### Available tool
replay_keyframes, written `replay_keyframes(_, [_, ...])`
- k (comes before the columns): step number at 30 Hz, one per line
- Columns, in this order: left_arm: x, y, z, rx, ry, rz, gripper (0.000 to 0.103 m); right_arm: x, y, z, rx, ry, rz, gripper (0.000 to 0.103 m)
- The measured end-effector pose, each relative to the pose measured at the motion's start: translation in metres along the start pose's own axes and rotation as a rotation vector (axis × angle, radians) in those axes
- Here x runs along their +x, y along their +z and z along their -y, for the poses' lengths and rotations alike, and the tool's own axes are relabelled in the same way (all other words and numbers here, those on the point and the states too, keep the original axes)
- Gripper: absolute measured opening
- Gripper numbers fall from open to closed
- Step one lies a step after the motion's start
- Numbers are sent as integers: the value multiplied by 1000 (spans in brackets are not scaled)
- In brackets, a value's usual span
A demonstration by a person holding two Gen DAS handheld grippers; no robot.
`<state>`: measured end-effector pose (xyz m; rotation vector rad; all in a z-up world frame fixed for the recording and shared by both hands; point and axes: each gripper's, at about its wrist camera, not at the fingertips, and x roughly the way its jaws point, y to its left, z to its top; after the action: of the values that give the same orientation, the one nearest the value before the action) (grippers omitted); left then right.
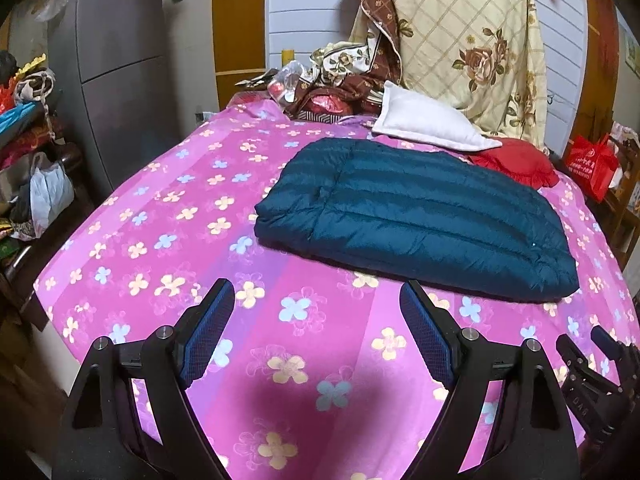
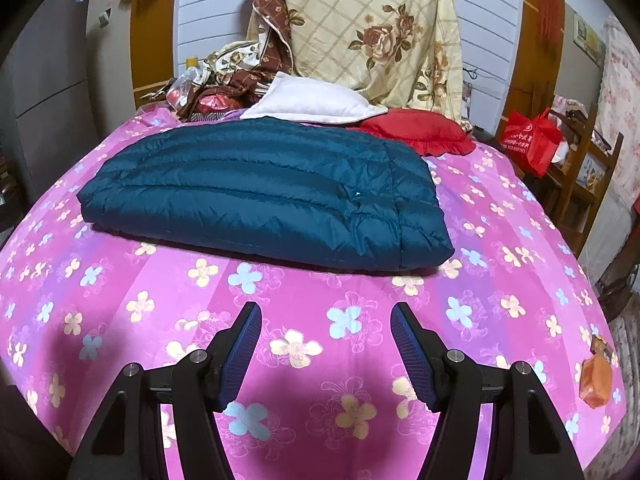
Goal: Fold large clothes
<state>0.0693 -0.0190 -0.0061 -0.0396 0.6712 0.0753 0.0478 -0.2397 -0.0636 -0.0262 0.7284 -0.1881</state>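
Observation:
A dark teal quilted down jacket (image 1: pixel 416 216) lies folded into a flat rectangle on the pink flowered bed sheet (image 1: pixel 168 240). It also shows in the right wrist view (image 2: pixel 264 196). My left gripper (image 1: pixel 318 292) is open and empty, held above the sheet in front of the jacket. My right gripper (image 2: pixel 326 316) is open and empty, also short of the jacket's near edge. Part of the right gripper shows at the lower right of the left wrist view (image 1: pixel 592 376).
A white pillow (image 2: pixel 312 106) and a red cushion (image 2: pixel 416 130) lie behind the jacket. A floral quilt (image 2: pixel 380 32) hangs at the head of the bed. A red gift bag (image 2: pixel 532 140) sits on a wooden chair at right. An orange packet (image 2: pixel 596 376) lies on the sheet's right edge. A grey fridge (image 1: pixel 116 68) stands left.

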Motion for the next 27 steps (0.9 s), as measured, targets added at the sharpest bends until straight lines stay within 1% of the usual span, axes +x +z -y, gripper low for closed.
replay_keyframes(9, [15,-5,2,7,7,-39,85,13,-4,-1,9,-9,-32,65])
replay_keyframes(27, [28,-7,3,21,25,-65,85,22,-4,0,18,-14,-55,65])
